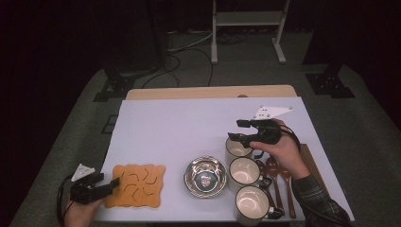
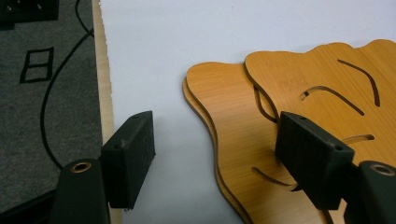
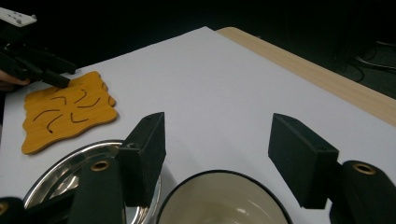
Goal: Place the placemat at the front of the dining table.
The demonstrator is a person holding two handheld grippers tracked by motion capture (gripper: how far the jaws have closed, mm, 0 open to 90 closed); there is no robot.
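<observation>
Mug (image 1: 238, 148), cream inside with a dark rim, stands farthest back in a row of three on the white desk (image 1: 189, 123), just right of the steel bowl (image 1: 205, 176); the right gripper (image 1: 242, 130) hovers directly above its mouth with fingers (image 3: 147, 154) spread wide and empty, so the step in hand appears to be the approach for a grasp. Next, the fingers would need to descend astride the rim and close. At the desk's near left corner, the left gripper (image 1: 113, 182) rests with open fingers over the edge of stacked wooden trivets (image 1: 136, 185).
</observation>
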